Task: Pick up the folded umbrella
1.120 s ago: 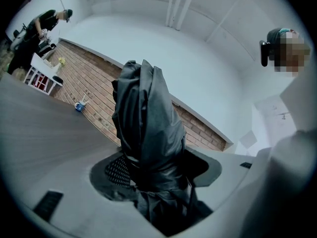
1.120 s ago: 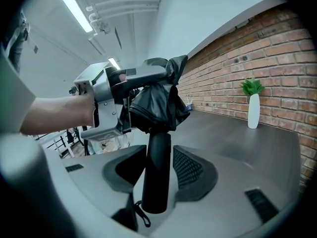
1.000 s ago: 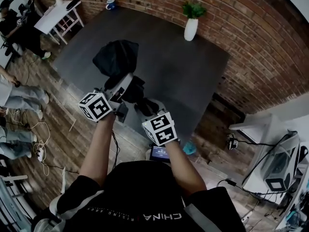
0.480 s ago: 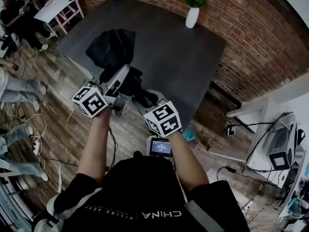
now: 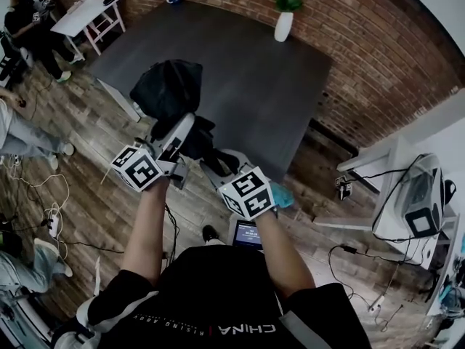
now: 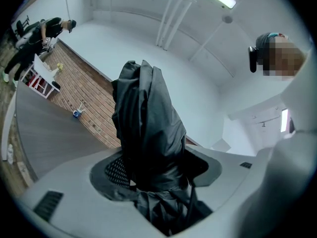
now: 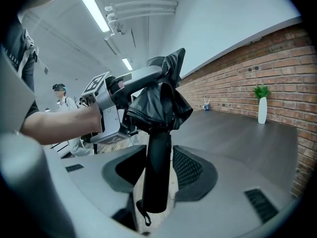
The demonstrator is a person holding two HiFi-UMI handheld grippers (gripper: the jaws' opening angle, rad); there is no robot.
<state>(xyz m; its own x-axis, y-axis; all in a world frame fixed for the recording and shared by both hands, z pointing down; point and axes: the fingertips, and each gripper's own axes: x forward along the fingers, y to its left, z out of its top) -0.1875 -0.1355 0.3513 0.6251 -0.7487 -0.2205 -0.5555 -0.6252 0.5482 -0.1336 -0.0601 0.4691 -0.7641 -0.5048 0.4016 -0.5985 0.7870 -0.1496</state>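
The folded black umbrella (image 5: 167, 89) hangs in the air in front of the person, held from both sides. My left gripper (image 5: 182, 126) is shut on its bunched canopy fabric (image 6: 148, 133), which fills the gap between the jaws in the left gripper view. My right gripper (image 5: 218, 162) is shut on the umbrella's black cylindrical handle (image 7: 157, 167); a short wrist strap (image 7: 142, 214) dangles from the handle's end. In the right gripper view, the left gripper (image 7: 124, 100) and the forearm behind it show just past the canopy.
A dark grey rug (image 5: 247, 71) lies ahead, against a brick wall (image 5: 378, 57) with a white vase and plant (image 5: 283, 24). A white table (image 5: 83, 13) and people stand at far left. White desks with equipment (image 5: 407, 202) stand right. Cables (image 5: 51, 224) trail on the wood floor.
Both grippers keep their hold on the umbrella and have travelled together with the person; the rug and vase sit higher in the head view, and more of the desks at right shows.
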